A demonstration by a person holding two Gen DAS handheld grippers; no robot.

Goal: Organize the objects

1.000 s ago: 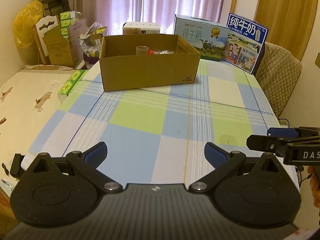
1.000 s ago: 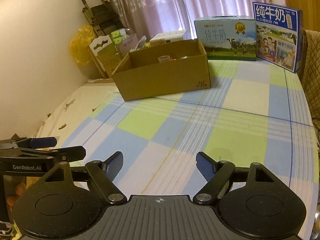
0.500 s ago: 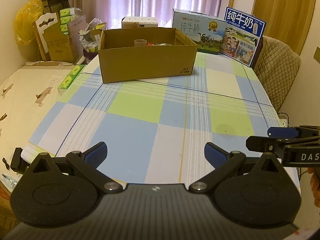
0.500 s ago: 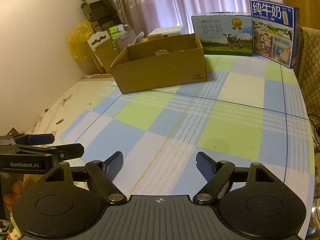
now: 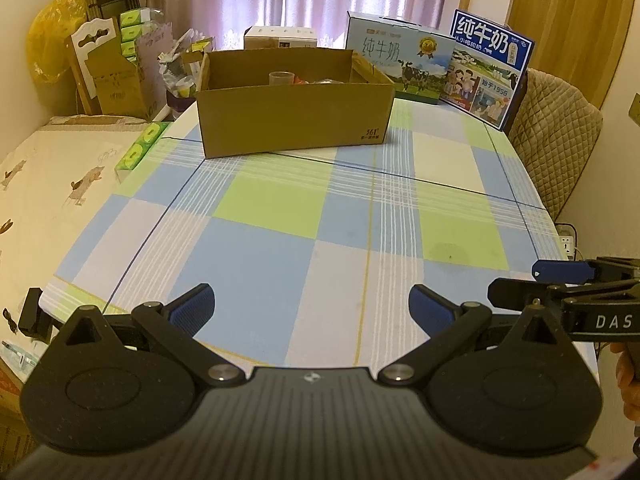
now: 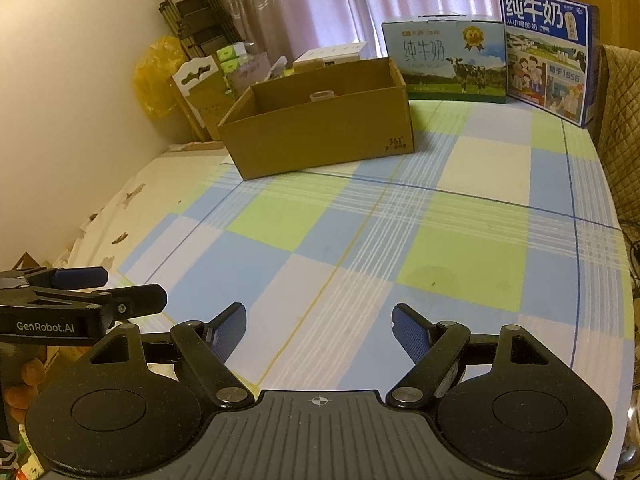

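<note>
Both grippers are held low and level over the near edge of the checked tablecloth (image 5: 280,216), side by side and pointed toward the far end of the table: the left gripper (image 5: 311,305) is seen with its 2 blue-padded fingers spread wide and nothing between them, and the right gripper (image 6: 319,328) is likewise spread and empty. Each is caught at the edge of the other's view. The cardboard box (image 5: 294,116) is placed well apart from both, at the far end of the cloth, with a clear cup (image 5: 281,79) and other small items inside it, and 2 milk cartons (image 5: 400,62) are stood behind it.
</note>
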